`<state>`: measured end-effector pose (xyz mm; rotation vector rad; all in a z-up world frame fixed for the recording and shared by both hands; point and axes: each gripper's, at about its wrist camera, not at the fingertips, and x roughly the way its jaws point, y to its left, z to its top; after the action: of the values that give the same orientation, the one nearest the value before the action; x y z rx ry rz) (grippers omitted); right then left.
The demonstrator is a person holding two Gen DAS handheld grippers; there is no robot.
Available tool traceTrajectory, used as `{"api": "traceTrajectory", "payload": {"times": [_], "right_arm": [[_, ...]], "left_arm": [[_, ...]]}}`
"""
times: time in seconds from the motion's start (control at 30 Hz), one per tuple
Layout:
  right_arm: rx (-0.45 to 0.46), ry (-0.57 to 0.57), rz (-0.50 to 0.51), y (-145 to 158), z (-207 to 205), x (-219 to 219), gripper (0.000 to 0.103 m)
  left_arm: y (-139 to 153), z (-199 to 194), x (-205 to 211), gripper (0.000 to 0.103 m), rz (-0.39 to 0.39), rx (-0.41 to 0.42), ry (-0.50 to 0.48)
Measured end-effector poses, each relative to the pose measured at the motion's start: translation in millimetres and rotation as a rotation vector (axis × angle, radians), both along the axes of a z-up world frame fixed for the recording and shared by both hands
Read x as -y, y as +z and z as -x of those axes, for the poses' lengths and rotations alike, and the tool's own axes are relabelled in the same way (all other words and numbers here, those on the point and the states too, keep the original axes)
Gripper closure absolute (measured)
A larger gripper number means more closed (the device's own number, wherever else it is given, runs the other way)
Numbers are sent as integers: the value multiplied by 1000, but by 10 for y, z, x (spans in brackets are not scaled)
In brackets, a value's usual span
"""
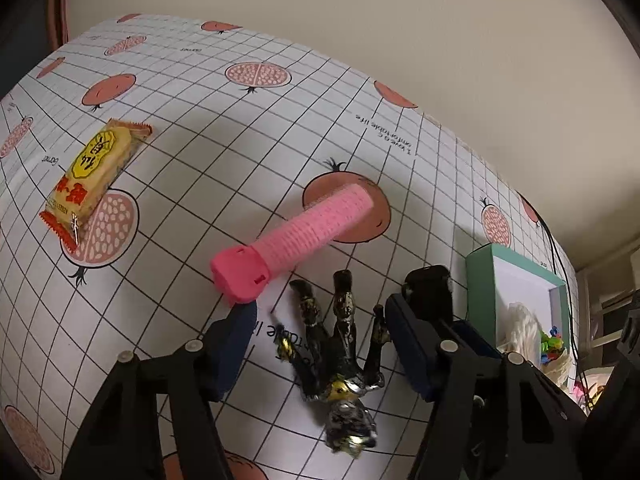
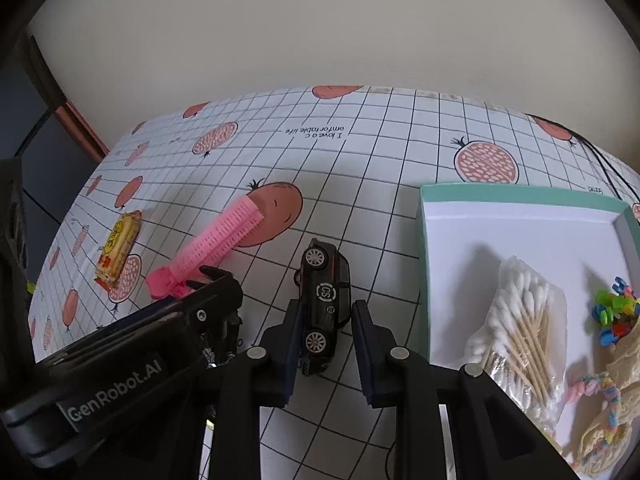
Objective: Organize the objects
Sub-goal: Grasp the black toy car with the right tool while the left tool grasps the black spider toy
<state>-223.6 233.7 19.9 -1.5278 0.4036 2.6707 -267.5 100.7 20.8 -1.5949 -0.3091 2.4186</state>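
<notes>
Ribbed pink hair roller (image 1: 320, 226) and glossy black figurine (image 1: 340, 354) on gridded, fruit-printed tablecloth (image 1: 248, 128); plain beige wall (image 1: 360, 20). Left gripper (image 1: 322, 344) wide open, straddling figurine, gripping nothing. Right gripper (image 2: 325, 342) open around black toy car (image 2: 325, 300), contact unclear.

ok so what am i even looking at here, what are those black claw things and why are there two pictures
The black claws are two hand-held grippers, one in each of a person's hands; no robot arm is involved. Each carries a wide-angle camera looking forward along its fingers, hence two curved pictures of one table.

The left gripper is open around a black and gold toy figure lying on the checked tablecloth. The right gripper is open around a black toy car, not yet pinching it. So nothing is held.

Also on the cloth are a pink hair roller and a yellow snack packet. To the right is a teal-rimmed box holding cotton swabs, small colourful clips and a twisted cord.
</notes>
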Motion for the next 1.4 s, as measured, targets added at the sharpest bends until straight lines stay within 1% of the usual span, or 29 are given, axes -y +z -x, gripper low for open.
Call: {"api": "traceTrajectory", "payload": {"times": [0.1,0.17,0.23,0.3,0.37,0.43,0.5,0.87,0.97,1.0,1.4], "right_arm": [[3,-2,35,-87,-7,9,77],[-5,2,11,-87,-7,44,77],[-3,-5,20,-92,-3,32,77],[-7,-7,24,-96,-6,24,77],[-8,1,21,-96,-9,29,77],[-9,2,21,-97,-11,27,77],[-8,-1,19,-96,-16,23,77],[-1,-3,31,-97,-20,8,77],[-2,-3,36,-95,-30,5,77],[0,-2,37,-97,-28,6,77],[-26,-3,42,12,-45,8,77]], "left_arm": [[-45,12,14,36,1,14,1],[-46,21,20,36,17,16,-4],[-68,13,26,36,19,18,-2],[-92,7,23,39,28,18,-3],[-114,-8,24,44,42,16,-4],[-138,-20,34,47,51,15,-5],[-164,-32,45,48,45,14,-5],[-106,26,111,48,36,16,-16],[-74,38,127,49,32,12,-16],[-58,42,131,51,28,9,-17],[123,76,179,51,-3,-24,-14]]}}
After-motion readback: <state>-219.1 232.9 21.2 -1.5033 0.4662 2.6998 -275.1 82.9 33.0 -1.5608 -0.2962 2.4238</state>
